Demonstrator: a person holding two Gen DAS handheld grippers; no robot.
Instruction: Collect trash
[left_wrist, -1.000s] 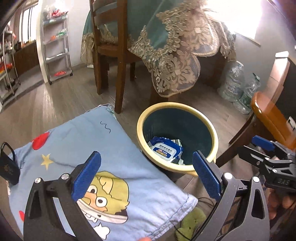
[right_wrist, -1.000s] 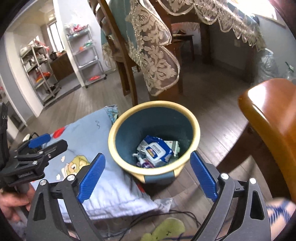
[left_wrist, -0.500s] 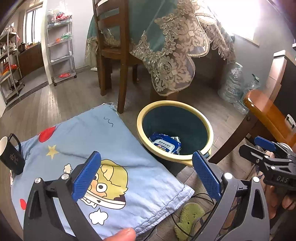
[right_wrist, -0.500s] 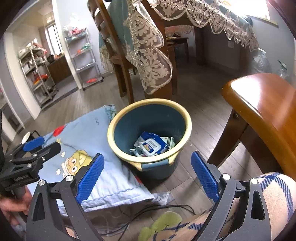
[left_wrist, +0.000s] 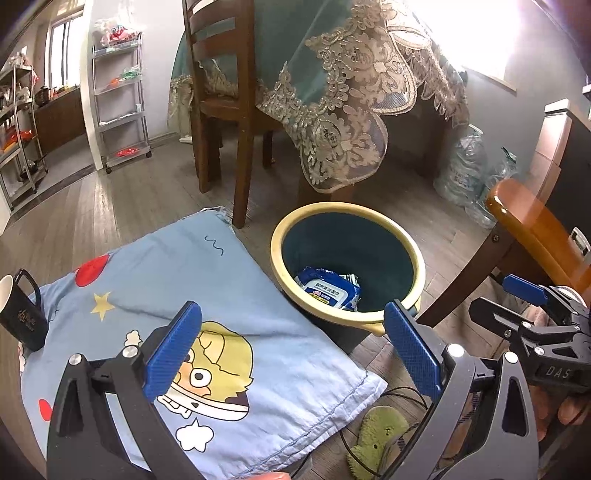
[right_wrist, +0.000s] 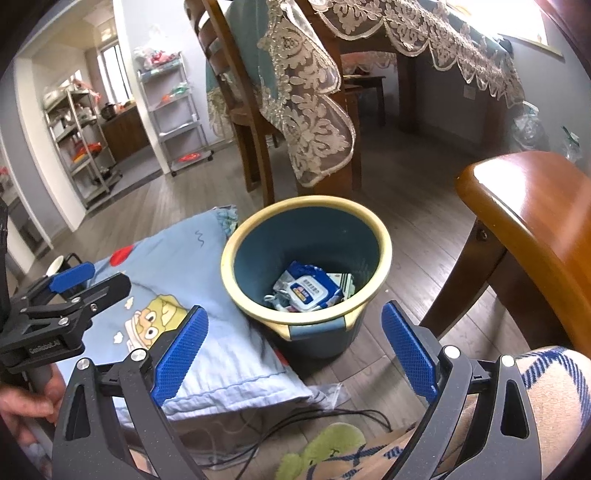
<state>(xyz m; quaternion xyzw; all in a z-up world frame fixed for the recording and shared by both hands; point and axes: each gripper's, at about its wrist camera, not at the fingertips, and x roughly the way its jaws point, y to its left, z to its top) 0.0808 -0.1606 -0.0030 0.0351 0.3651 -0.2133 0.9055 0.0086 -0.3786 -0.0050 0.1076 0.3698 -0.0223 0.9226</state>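
A blue trash bin with a yellow rim (left_wrist: 402, 240) (right_wrist: 380, 236) stands on the wooden floor, holding a blue wet-wipe packet (left_wrist: 330, 291) (right_wrist: 308, 291) and other wrappers. My left gripper (left_wrist: 291, 354) hovers open and empty over a blue cartoon cloth (left_wrist: 207, 295), near the bin's close rim. My right gripper (right_wrist: 295, 350) is open and empty too, held just in front of the bin. Each gripper shows in the other's view: the right gripper (left_wrist: 517, 306) at the right edge, the left gripper (right_wrist: 85, 284) at the left edge.
A black mug (left_wrist: 20, 310) stands on the cloth's left side. A wooden chair (left_wrist: 221, 110) and a lace-draped table (left_wrist: 351, 92) stand behind the bin; another chair seat (right_wrist: 535, 229) is at right. A green slipper (left_wrist: 376, 439), cables and a clear wrapper (right_wrist: 332, 391) lie on the floor.
Both grippers have drawn back and up from the bin, so it looks smaller and farther. The mug has come fully into the left wrist view. Both stay open.
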